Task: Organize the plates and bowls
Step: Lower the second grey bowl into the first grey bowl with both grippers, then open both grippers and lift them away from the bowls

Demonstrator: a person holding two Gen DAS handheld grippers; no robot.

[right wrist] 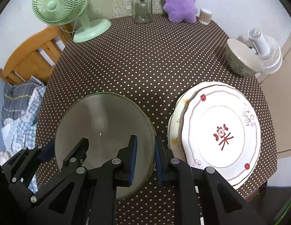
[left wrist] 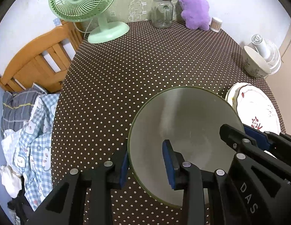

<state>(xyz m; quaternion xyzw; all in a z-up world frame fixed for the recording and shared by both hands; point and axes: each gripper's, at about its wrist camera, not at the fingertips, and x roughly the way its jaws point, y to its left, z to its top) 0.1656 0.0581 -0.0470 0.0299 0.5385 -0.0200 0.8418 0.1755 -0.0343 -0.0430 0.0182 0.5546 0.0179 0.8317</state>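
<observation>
A brown dotted table [right wrist: 145, 60] carries a green fan [right wrist: 57, 5], glass jar [right wrist: 141, 7] and purple plush [right wrist: 179, 1] along its far edge (cotton swabs [right wrist: 205, 16] beside), a bowl [right wrist: 241, 58] and stacked plates [right wrist: 220, 131] along its right edge

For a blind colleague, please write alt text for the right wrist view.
Two grippers clamp opposite rims of a grey-green bowl on a dotted brown tablecloth, the right gripper on its right rim. Stacked floral plates lie beside it; a second bowl stands behind them.
</observation>
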